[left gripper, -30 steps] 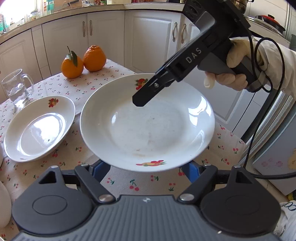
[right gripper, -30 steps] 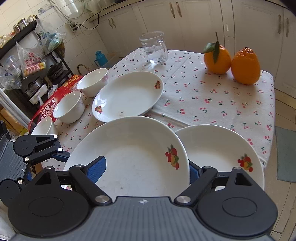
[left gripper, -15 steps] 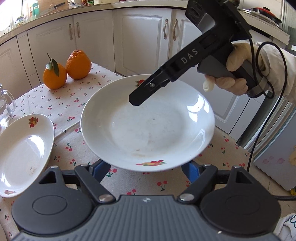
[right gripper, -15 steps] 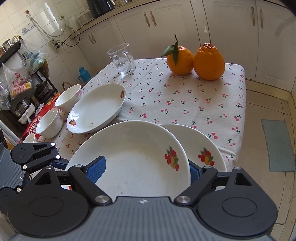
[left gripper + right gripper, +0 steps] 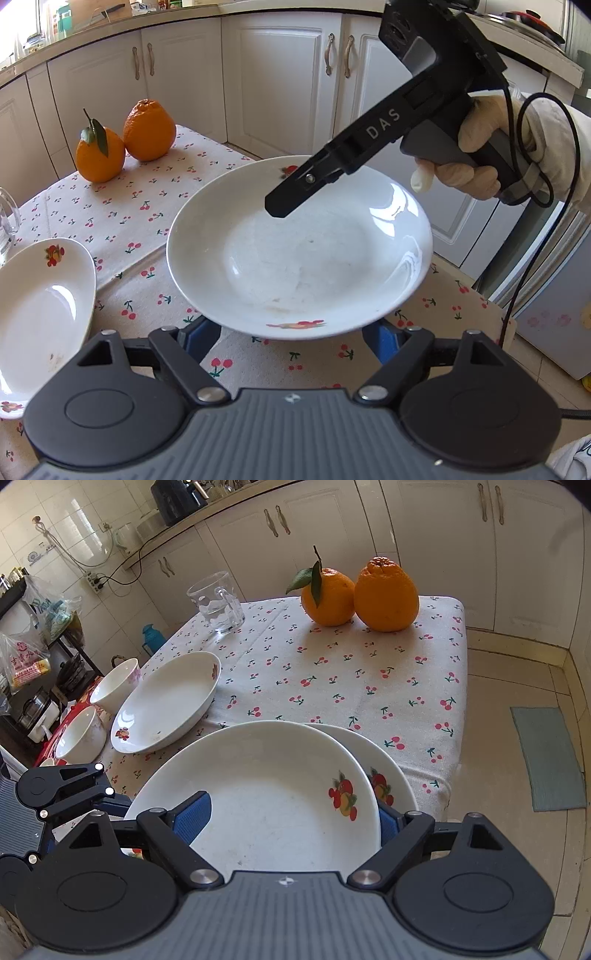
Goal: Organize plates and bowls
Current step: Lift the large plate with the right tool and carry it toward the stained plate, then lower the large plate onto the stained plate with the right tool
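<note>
Above the cherry-print tabletop point(image 5: 369, 672), both grippers' jaws, spread wide, seemingly hold one white fruit-patterned ceramic plate point(image 5: 299, 247) by opposite rims.

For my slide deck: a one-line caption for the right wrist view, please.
Both hand-held grippers carry a white plate over a second plate at the edge of the cherry-print table.

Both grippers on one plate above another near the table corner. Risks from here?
1. The held plate hangs off-centre above the lower plate; lowered askew, the rims may clash.
2. The lower plate sits near the table edge; a nudge might slide it off.
3. The right gripper holds glossy rim only; it may slip.
</note>
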Motion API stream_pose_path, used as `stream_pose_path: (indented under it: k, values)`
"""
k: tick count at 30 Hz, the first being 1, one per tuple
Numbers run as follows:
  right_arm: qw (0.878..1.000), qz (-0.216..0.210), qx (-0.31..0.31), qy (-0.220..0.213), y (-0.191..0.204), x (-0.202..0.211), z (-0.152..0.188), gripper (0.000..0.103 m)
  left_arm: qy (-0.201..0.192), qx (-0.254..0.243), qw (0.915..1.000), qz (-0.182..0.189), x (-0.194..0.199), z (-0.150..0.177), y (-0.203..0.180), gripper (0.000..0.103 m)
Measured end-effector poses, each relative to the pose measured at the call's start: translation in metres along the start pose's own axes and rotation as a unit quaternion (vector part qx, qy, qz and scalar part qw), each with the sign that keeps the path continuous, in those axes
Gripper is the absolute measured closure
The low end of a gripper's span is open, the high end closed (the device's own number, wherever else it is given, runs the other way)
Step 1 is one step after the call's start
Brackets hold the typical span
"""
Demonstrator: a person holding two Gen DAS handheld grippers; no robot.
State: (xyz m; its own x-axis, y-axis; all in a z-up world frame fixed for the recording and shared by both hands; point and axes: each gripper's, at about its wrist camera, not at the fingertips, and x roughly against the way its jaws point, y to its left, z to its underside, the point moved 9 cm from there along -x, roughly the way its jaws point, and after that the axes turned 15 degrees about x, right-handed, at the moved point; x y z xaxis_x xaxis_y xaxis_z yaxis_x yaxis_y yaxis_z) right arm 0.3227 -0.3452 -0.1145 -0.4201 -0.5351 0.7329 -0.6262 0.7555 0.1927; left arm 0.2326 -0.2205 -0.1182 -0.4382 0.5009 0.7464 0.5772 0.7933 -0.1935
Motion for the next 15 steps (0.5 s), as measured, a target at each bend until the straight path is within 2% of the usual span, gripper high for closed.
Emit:
stream_pose_path:
  k: [15]
  values:
    - [1.000, 0.021, -0.023, 0.004, -0.007, 0.009, 0.016, 0.008, 0.001, 0.001, 1.0000, 0.007, -0.005, 0.000, 0.001, 0.020]
